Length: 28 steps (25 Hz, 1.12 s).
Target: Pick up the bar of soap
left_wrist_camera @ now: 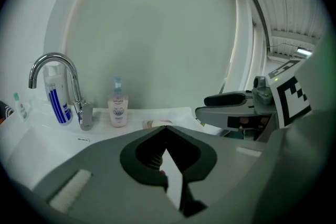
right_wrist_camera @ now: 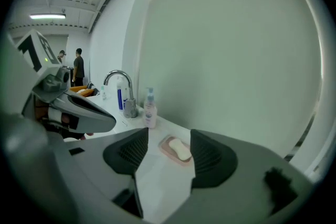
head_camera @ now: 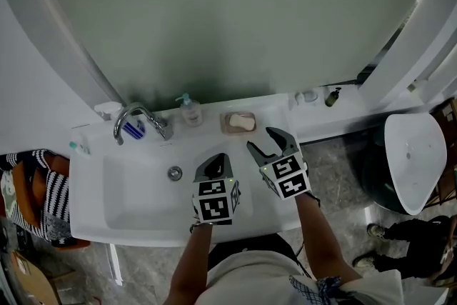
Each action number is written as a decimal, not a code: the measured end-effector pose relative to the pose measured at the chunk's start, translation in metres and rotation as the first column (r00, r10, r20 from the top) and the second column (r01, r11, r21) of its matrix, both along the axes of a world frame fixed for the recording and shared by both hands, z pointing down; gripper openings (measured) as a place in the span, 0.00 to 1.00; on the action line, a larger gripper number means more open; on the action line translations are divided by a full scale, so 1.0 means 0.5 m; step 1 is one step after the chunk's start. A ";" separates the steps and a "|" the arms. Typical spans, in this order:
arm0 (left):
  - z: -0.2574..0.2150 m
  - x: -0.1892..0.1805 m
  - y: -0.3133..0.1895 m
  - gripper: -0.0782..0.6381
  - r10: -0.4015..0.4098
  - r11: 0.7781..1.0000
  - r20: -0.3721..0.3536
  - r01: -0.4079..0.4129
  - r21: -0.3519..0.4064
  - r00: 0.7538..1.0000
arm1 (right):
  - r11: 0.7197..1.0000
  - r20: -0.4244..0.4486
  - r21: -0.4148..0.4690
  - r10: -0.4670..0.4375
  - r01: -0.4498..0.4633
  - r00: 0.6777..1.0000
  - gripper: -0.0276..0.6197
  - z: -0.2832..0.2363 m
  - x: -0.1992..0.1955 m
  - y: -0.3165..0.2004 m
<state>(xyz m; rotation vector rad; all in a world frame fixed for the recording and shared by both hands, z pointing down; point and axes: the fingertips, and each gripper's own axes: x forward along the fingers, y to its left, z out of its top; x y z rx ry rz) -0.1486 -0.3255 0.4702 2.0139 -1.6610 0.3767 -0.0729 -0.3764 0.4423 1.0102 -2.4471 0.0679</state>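
A cream bar of soap [head_camera: 242, 121] [right_wrist_camera: 180, 149] lies in a pink soap dish [head_camera: 238, 123] [right_wrist_camera: 175, 153] on the back ledge of the white sink, right of the tap. My right gripper [head_camera: 270, 142] [right_wrist_camera: 169, 155] hovers open just in front of the dish, and the soap shows between its jaws, apart from them. My left gripper [head_camera: 216, 164] [left_wrist_camera: 166, 132] is shut with nothing in it, over the basin's right side. Only a sliver of the soap dish [left_wrist_camera: 157, 124] peeks over its jaws.
A chrome tap [head_camera: 136, 119] [left_wrist_camera: 56, 81] stands at the back left. A pump bottle [head_camera: 189, 111] [right_wrist_camera: 150, 107] is beside the dish. A blue-striped tube [head_camera: 133, 129] sits behind the tap. The basin [head_camera: 136, 193] has a drain [head_camera: 175, 173]. A white toilet [head_camera: 413, 157] stands at the right.
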 end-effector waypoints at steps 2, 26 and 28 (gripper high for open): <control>0.004 0.005 -0.013 0.12 0.002 1.000 -0.003 -0.002 -0.004 1.000 | 0.999 0.007 -0.013 -0.030 0.030 1.000 0.42 0.002 -0.008 -0.012; 0.114 0.017 -0.111 0.12 -0.051 0.991 -0.048 0.045 -0.123 0.998 | 0.935 -0.191 -0.172 -0.340 0.310 0.921 0.42 0.150 -0.072 -0.149; 0.124 0.014 -0.119 0.12 -0.057 0.990 -0.061 0.048 -0.134 0.997 | 0.915 -0.171 -0.216 -0.380 0.342 0.909 0.42 0.170 -0.083 -0.148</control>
